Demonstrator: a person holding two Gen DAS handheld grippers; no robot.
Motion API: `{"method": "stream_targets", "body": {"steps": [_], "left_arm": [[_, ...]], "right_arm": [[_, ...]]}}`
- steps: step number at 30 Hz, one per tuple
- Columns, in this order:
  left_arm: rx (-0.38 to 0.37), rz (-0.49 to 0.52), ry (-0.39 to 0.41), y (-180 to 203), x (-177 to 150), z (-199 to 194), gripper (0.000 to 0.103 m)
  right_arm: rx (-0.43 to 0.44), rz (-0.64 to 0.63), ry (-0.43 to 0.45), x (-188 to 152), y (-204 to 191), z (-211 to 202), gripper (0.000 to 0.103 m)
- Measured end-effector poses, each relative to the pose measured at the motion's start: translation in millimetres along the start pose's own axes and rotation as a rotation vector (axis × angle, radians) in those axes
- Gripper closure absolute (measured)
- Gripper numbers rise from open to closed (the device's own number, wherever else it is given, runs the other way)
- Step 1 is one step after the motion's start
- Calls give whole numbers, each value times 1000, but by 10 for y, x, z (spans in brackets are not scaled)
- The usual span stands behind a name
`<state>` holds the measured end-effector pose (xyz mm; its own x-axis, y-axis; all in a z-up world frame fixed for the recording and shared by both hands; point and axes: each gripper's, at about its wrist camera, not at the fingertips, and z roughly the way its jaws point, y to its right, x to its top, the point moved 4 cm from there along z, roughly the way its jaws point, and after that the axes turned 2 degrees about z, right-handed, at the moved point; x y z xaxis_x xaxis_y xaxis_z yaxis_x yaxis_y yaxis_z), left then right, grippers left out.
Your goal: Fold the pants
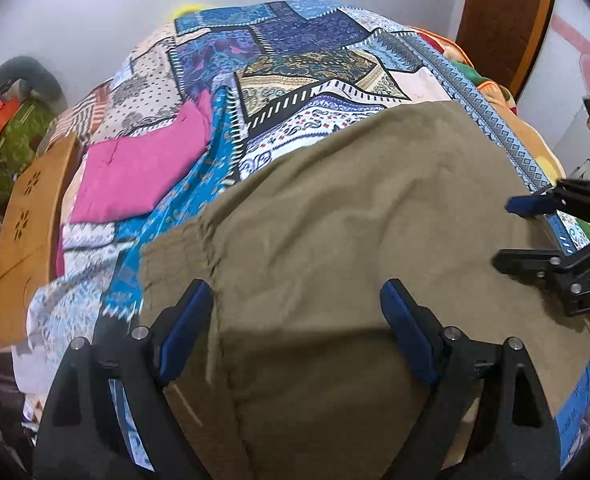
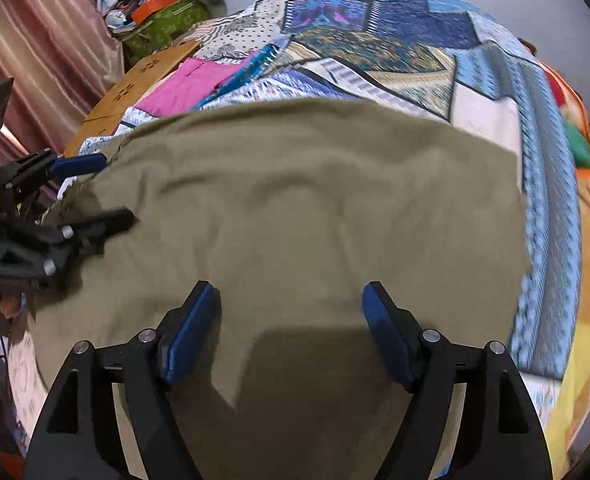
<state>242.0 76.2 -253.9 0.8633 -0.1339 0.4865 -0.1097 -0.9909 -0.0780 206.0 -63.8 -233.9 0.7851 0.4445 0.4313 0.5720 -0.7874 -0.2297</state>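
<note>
Olive-green pants (image 1: 355, 208) lie spread flat on a patchwork bedspread (image 1: 295, 60); they fill the middle of the right wrist view (image 2: 315, 200) too. Their elastic waistband (image 1: 175, 248) is at the left. My left gripper (image 1: 297, 292) is open, hovering over the near part of the pants with nothing between its blue pads. My right gripper (image 2: 291, 292) is open too, over the pants near their right side. Each gripper shows in the other's view: the right one (image 1: 507, 232) at the right edge, the left one (image 2: 115, 188) at the left by the waistband.
A folded pink garment (image 1: 135, 176) lies on the bedspread (image 2: 415, 40) left of the pants. A brown cardboard box (image 1: 27, 232) stands beside the bed on the left, with clutter (image 2: 155, 8) and a curtain (image 2: 35, 40) behind. A wooden headboard (image 1: 503, 12) is at the far right.
</note>
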Motion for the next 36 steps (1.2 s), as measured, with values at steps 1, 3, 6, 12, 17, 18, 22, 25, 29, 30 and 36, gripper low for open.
{"method": "stream_targets", "body": {"steps": [1, 3, 6, 12, 17, 18, 22, 25, 29, 30, 36], "left_arm": [[-2, -9, 7, -13, -51, -50, 15], [3, -17, 3, -27, -145, -108, 12], [21, -23, 14, -32, -317, -217, 11], [34, -61, 24, -90, -574, -406, 11], [36, -94, 26, -134, -712, -501, 11], [36, -100, 27, -145, -726, -518, 11], [69, -134, 36, -257, -779, -641, 11], [51, -201, 52, -419, -794, -786, 11], [-94, -318, 56, -557, -846, -917, 11], [-128, -343, 58, -562, -867, -932, 11], [-312, -426, 31, -408, -1034, -833, 11]], "right_arm": [[-6, 7, 7, -80, 18, -50, 30], [-3, 31, 18, -172, 46, -134, 30], [-21, 66, 44, -301, 59, -247, 30], [-27, 137, 56, -604, 109, -397, 30], [-55, 174, 68, -759, 127, -467, 30], [-60, 175, 70, -778, 124, -484, 30], [-93, 153, 73, -770, 99, -534, 30], [-82, 138, 79, -708, 46, -580, 30], [-78, 97, 140, -484, -139, -654, 30], [-73, 81, 160, -418, -207, -668, 30], [-8, -2, 220, -105, -658, -525, 30]]}}
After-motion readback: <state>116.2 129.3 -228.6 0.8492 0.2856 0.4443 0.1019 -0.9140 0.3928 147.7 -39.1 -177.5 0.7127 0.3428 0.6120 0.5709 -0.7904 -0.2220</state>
